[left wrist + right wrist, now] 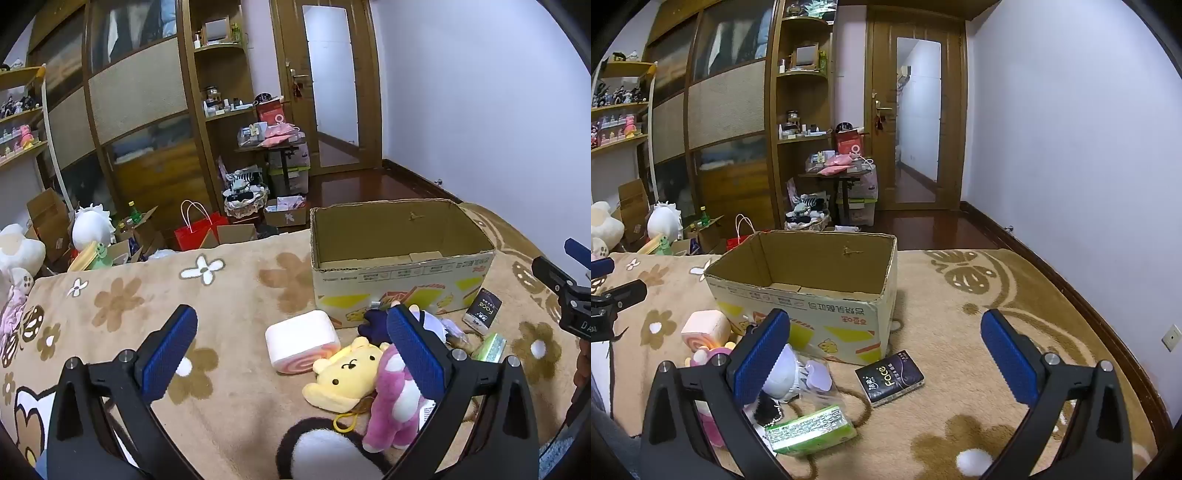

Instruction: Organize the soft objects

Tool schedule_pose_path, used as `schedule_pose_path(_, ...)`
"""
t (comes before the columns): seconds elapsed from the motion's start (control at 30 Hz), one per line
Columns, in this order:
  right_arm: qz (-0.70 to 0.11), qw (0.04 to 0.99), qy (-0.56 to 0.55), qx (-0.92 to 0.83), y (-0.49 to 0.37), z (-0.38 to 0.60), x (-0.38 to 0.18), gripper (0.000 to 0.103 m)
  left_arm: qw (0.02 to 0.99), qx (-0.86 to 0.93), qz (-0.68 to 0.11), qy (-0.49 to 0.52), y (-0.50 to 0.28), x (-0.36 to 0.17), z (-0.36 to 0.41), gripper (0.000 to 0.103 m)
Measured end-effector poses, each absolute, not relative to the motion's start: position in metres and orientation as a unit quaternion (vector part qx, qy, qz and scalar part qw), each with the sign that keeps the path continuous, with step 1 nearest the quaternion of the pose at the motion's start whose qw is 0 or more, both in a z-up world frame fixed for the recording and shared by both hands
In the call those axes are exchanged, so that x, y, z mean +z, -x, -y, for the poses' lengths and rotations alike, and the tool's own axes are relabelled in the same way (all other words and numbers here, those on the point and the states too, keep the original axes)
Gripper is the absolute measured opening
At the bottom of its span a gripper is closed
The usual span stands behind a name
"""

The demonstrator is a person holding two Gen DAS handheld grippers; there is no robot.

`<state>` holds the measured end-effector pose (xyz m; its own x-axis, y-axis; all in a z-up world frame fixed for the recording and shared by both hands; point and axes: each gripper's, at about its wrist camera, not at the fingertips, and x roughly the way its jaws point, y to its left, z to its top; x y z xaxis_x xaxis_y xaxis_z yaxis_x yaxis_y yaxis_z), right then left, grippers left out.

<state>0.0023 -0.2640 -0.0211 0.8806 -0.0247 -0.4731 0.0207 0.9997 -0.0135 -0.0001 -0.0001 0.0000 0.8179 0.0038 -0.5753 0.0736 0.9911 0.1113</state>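
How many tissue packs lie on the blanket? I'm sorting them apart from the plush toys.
2: the dark tissue pack lies just in front of the cardboard box; the green tissue pack lies nearer the camera. Others may hide under toys.

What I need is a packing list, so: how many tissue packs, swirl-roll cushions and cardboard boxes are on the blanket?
Tissue packs: 2, the black tissue pack and the green tissue pack
swirl-roll cushion: 1
cardboard box: 1
Total: 4
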Motion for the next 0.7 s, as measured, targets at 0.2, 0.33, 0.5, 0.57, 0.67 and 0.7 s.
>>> schedule_pose_path(0.2, -0.244, 0.970, 0.005, -0.008, -0.0008, 0.2648, -0.0210, 0.103, 0.950, -0.016, -0.304, -0.068, -0.0011, -0.0009, 0.0019, 0.102)
schedule_pose_path(0.33, -0.246, 0.969, 0.005, -0.010, -0.0015, 0.2654, -0.0202, 0.103, 0.951, -0.020, -0.303, -0.066, -0.0005, -0.0009, 0.0008, 0.102)
schedule_pose_path(0.5, -0.248, 0.969, 0.011, -0.011, -0.0022, 0.2603, -0.0249, 0.103, 0.951, -0.017, -0.301, -0.067, 0.0004, 0.0005, -0.0010, 0.102)
schedule_pose_path(0.57, -0.249, 0.968, 0.011, -0.009, -0.0023, 0.2598, -0.0252, 0.103, 0.951, -0.018, -0.301, -0.072, -0.0010, 0.0001, 0.0036, 0.102)
schedule_pose_path(0.67, -0.249, 0.968, 0.011, -0.009, -0.0023, 0.2588, -0.0253, 0.103, 0.951, -0.018, -0.300, -0.071, 0.0011, -0.0018, 0.0043, 0.102)
schedule_pose_path(0.7, -0.250, 0.968, 0.011, -0.010, -0.0026, 0.2586, -0.0250, 0.103, 0.951, -0.019, -0.301, -0.070, 0.0014, 0.0005, 0.0015, 0.102)
